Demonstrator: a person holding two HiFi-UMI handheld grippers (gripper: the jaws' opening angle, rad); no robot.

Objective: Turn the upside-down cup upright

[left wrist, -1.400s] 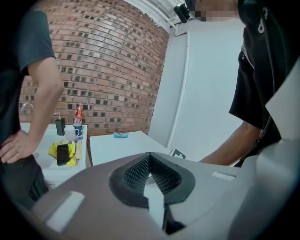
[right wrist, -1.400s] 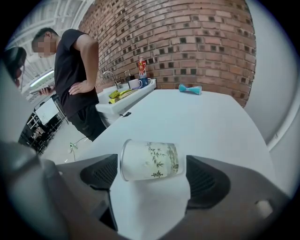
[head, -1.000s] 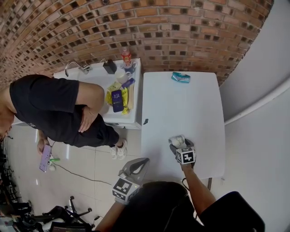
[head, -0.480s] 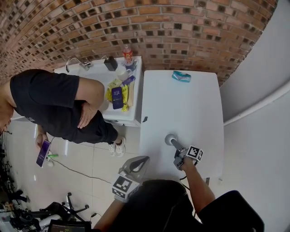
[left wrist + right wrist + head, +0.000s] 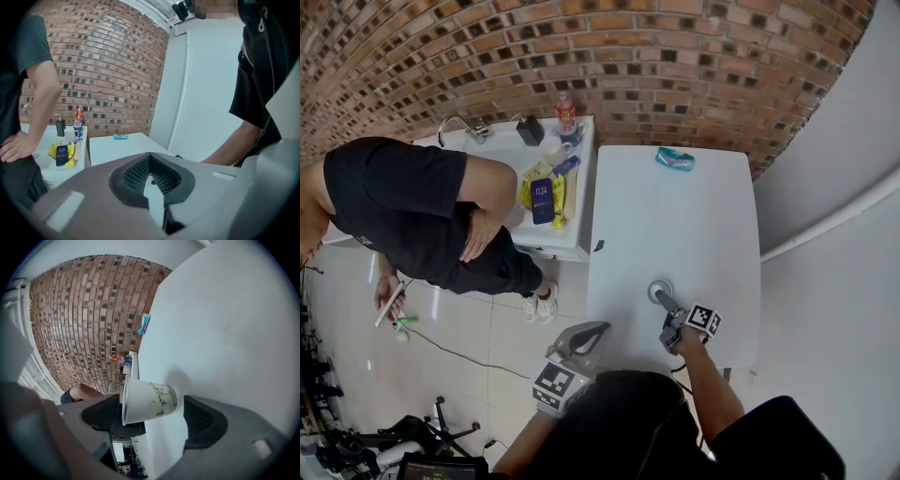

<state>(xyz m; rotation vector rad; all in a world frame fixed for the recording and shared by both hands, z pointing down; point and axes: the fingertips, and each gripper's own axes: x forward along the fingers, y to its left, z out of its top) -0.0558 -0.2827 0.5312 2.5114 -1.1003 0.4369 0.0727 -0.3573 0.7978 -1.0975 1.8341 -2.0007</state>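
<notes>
Cup [image 5: 658, 292] sits upright on the white tabletop [image 5: 675, 216], lower centre of the head frame, its open mouth facing up at the camera. In the right gripper view it [image 5: 150, 401] lies sideways across the frame, long axis left to right: rim at left, base at right against the tabletop. I read no writing on its side, only green leafy sprigs.

My right gripper [image 5: 670, 309] is spread wide, one jaw on either side of the cup. I think neither pad presses it, though the rim overlaps the left pad.

My left gripper [image 5: 150, 157] is pressed together on nothing, off the tabletop's near edge.

The dark packet [image 5: 541, 200] at upper left carries pale digits too small to read.
</notes>
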